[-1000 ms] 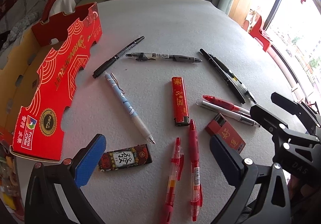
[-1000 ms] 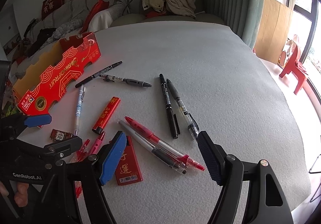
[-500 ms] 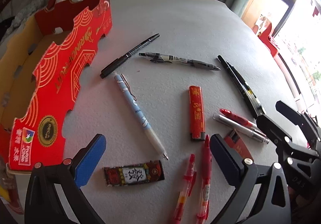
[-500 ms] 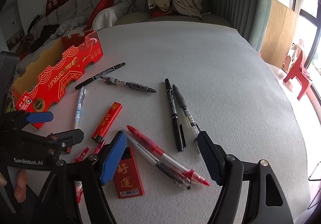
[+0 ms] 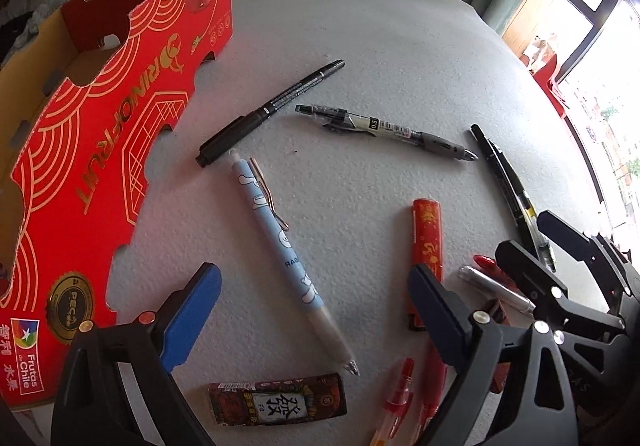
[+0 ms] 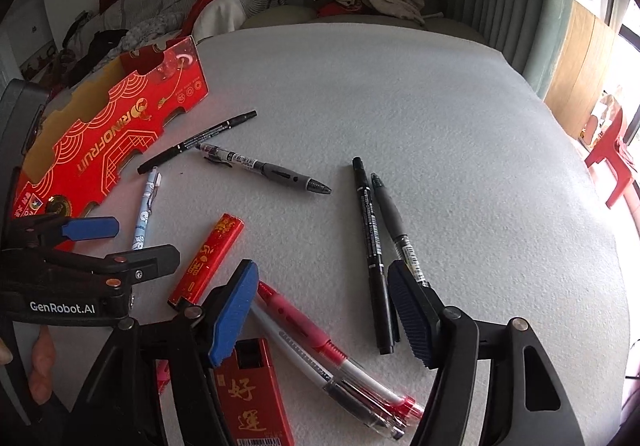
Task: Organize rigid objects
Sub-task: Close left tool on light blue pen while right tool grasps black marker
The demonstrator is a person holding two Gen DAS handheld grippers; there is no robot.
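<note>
Pens and lighters lie scattered on the white table. My left gripper (image 5: 314, 286) hovers over a light-blue pen (image 5: 276, 234). The pen lies between its closing jaws, and the blue pads do not touch it. My right gripper (image 6: 322, 298) hangs above a red pen (image 6: 304, 326), a clear pen (image 6: 320, 370) and a black marker (image 6: 374, 254). Its jaws are also closing and the pads are clear of all three. A red lighter (image 5: 428, 238) lies by the left gripper's right finger. The red cardboard box (image 5: 100, 166) stands open at the left.
A black marker (image 5: 272, 110) and a grey gel pen (image 5: 384, 130) lie farther back. A dark patterned lighter (image 5: 276, 398) and two red pens (image 5: 400, 398) lie near the front. A red flat lighter (image 6: 248, 398) sits under the right gripper. A sofa with clothes stands behind the table.
Both grippers have sunk and moved forward over the pens, which now look larger and closer. Both pairs of jaws have narrowed a little. Nothing on the table has shifted.
</note>
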